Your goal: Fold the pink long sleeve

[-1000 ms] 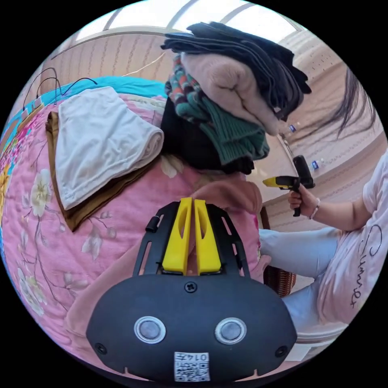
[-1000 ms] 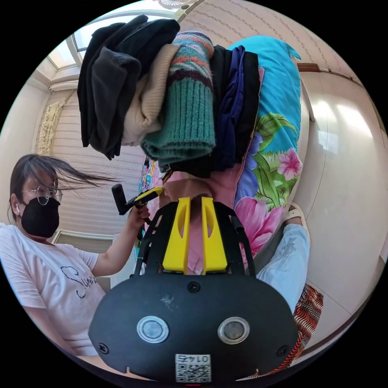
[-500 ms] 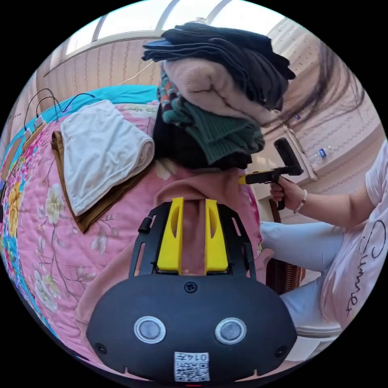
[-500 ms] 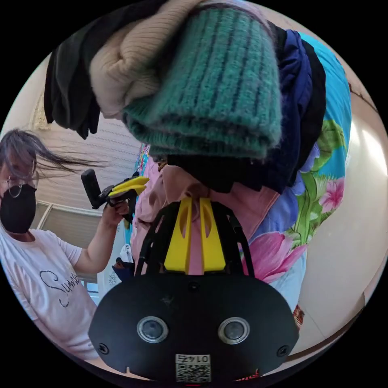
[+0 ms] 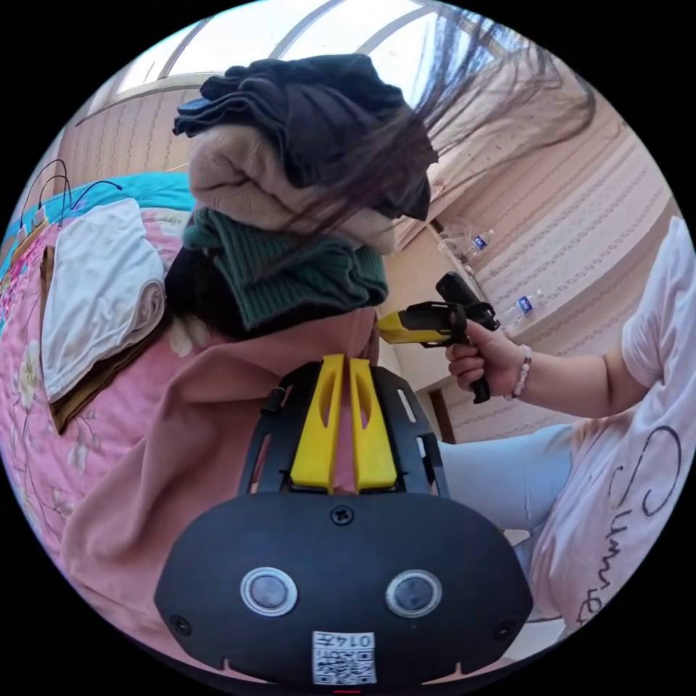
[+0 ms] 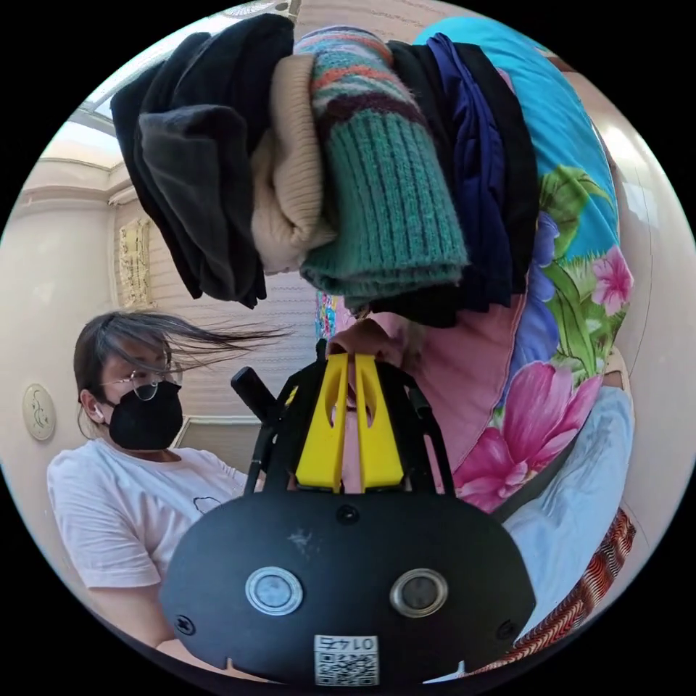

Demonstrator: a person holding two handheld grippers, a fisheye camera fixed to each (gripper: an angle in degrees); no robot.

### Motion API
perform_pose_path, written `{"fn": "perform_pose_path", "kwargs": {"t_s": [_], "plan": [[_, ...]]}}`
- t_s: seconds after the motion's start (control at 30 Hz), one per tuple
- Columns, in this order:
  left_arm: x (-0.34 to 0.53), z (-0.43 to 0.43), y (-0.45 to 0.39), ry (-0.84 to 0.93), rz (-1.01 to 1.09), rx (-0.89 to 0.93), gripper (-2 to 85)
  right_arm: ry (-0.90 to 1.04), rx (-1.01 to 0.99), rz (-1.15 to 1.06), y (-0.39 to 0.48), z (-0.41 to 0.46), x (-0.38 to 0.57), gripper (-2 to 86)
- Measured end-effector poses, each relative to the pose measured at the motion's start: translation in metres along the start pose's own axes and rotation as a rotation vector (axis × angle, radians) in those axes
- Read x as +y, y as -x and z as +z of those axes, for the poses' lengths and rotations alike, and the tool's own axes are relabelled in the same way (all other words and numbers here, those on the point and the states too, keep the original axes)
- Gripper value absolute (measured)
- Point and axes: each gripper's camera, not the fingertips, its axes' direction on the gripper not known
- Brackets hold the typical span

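Beneath the clothes stack (image 5: 290, 217), pink long sleeve (image 5: 196, 428), lengthwise toward it.

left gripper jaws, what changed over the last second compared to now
The left gripper opened half a second ago and has closed again on the pink long sleeve. The right gripper came closer to the pink cloth's edge. The stack of folded clothes and white towel stayed put.

white T-shirt (image 5: 638, 471) | dark cursive lettering, partly seen, not fully legible | small bottle labels unreadable
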Motion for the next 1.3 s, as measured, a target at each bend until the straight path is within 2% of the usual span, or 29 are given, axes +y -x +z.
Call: {"fn": "perform_pose_path", "kwargs": {"t_s": [0.1, 0.2, 0.27, 0.33, 0.4, 0.5, 0.6, 0.67, 0.8, 0.9, 0.97, 1.17, 1.23, 1.3], "plan": [[-0.017, -0.014, -0.017, -0.089, 0.035, 0.071, -0.7, -0.040, -0.134, 0.180, -0.007, -0.014, 0.011, 0.5], [-0.041, 0.006, -0.025, -0.137, 0.020, 0.010, 0.0, -0.101, -0.178, 0.358, -0.022, -0.023, 0.029, 0.2], [-0.050, 0.044, -0.013, -0.089, -0.046, -0.005, 2.3, -0.260, -0.210, 0.453, -0.044, -0.033, 0.038, 0.0], [-0.050, 0.048, -0.007, -0.055, -0.055, 0.052, 4.1, -0.365, -0.248, 0.454, -0.059, -0.037, 0.040, 0.1], [-0.040, 0.028, -0.011, -0.085, -0.028, 0.061, 4.9, -0.352, -0.190, 0.419, -0.064, -0.035, 0.035, 0.5], [-0.007, -0.008, -0.013, -0.085, -0.027, -0.019, 5.3, -0.220, -0.005, 0.280, -0.048, -0.016, 0.022, 2.1], [0.037, -0.008, -0.006, 0.036, -0.064, -0.207, 5.8, -0.126, 0.143, 0.111, -0.027, 0.012, 0.008, 9.3], [0.064, 0.016, 0.004, 0.209, -0.112, -0.259, 7.2, -0.043, 0.249, -0.025, -0.009, 0.043, 0.000, 15.8], [0.076, 0.040, 0.000, 0.206, -0.124, -0.319, 7.5, 0.094, 0.495, -0.223, 0.013, 0.091, 0.001, 21.9], [0.073, 0.063, 0.002, 0.225, -0.146, -0.355, 6.6, 0.113, 0.651, -0.286, 0.022, 0.119, 0.004, 19.5], [0.074, 0.066, 0.002, 0.217, -0.152, -0.359, 3.5, 0.067, 0.688, -0.211, 0.020, 0.126, -0.002, 12.5], [0.072, 0.026, -0.030, 0.150, -0.047, -0.266, 1.5, -0.105, 0.365, -0.060, 0.025, 0.090, 0.008, 1.5], [0.073, 0.026, -0.032, 0.165, -0.033, -0.250, 1.9, -0.143, 0.299, -0.057, 0.028, 0.083, 0.011, 1.0], [0.078, 0.039, -0.027, 0.209, -0.049, -0.242, 2.7, -0.113, 0.331, -0.048, 0.027, 0.087, 0.008, 1.1]]}}
